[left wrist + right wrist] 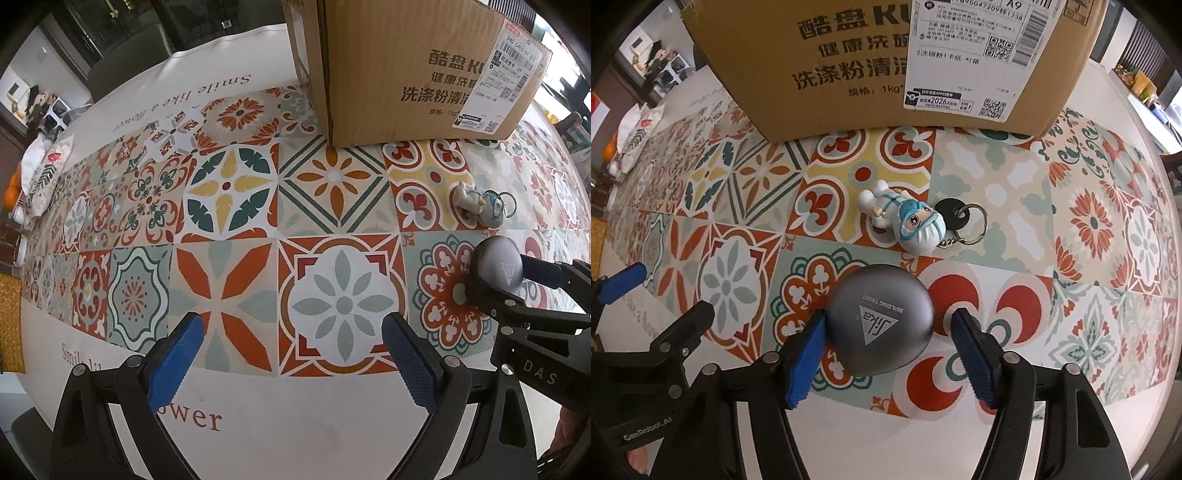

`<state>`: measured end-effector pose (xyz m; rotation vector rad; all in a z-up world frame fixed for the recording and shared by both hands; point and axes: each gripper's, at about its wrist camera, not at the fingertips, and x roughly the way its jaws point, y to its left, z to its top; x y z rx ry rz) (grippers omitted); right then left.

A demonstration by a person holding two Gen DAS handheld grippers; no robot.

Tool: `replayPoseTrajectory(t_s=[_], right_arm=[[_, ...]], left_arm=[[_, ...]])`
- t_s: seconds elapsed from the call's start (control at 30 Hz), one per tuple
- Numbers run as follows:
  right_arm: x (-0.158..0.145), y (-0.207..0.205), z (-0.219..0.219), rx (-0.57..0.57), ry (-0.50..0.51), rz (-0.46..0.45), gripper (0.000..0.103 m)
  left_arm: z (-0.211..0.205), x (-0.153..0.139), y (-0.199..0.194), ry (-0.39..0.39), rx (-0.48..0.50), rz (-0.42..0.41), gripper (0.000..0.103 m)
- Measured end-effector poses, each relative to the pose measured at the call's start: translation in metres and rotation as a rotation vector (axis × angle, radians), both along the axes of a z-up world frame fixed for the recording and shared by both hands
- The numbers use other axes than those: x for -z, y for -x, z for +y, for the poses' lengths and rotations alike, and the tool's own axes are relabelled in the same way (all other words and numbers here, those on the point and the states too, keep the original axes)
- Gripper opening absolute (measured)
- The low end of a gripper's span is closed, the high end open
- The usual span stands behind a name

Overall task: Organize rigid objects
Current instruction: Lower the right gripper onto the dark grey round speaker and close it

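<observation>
The right gripper [888, 347] is pointing steeply down at the counter [993, 210], its blue fingers [805, 365] standing on either side of a grey dome-shaped object [881, 321] printed with a white triangle logo. The left pad is lying against the dome's left edge, while a small gap is showing between the right pad and the dome's right side, so the fingers are bracketing it rather than pinching it. The dome is sitting on the patterned tile cloth, near the camera. Just beyond it, a small white-and-blue figurine keychain [905, 218] is lying on its side, its ring and a black tag [953, 212] trailing off to the right. Further back, a brown cardboard box [849, 66] with shipping labels is standing on the cloth.

The left gripper [291, 354] is hanging over the counter to the left, its fingers [177, 362] spread wide with only the tile pattern between them (nothing is held). From this side the dome [496, 267] and the right gripper's black frame are showing at the right edge, with the keychain [480, 203] beyond and the box [406, 66] at the far side.
</observation>
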<state>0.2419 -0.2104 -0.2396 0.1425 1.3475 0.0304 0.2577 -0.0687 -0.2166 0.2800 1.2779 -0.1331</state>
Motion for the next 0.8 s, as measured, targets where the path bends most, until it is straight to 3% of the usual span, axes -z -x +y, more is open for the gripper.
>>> replayPoseTrajectory(t_s=[0.17, 0.43, 0.8], right_arm=[[-0.001, -0.001, 0.002, -0.01, -0.002, -0.013, 0.056], [-0.004, 0.005, -0.009, 0.012, -0.028, -0.012, 0.056], [-0.037, 0.025, -0.047, 0.091, -0.04, -0.065, 0.056]], left_arm=[[-0.003, 0.001, 0.0, -0.006, 0.008, 0.001, 0.098], [-0.012, -0.003, 0.002, -0.002, 0.04, -0.007, 0.098], [-0.037, -0.018, 0.002, 0.058, 0.135, -0.029, 0.098]])
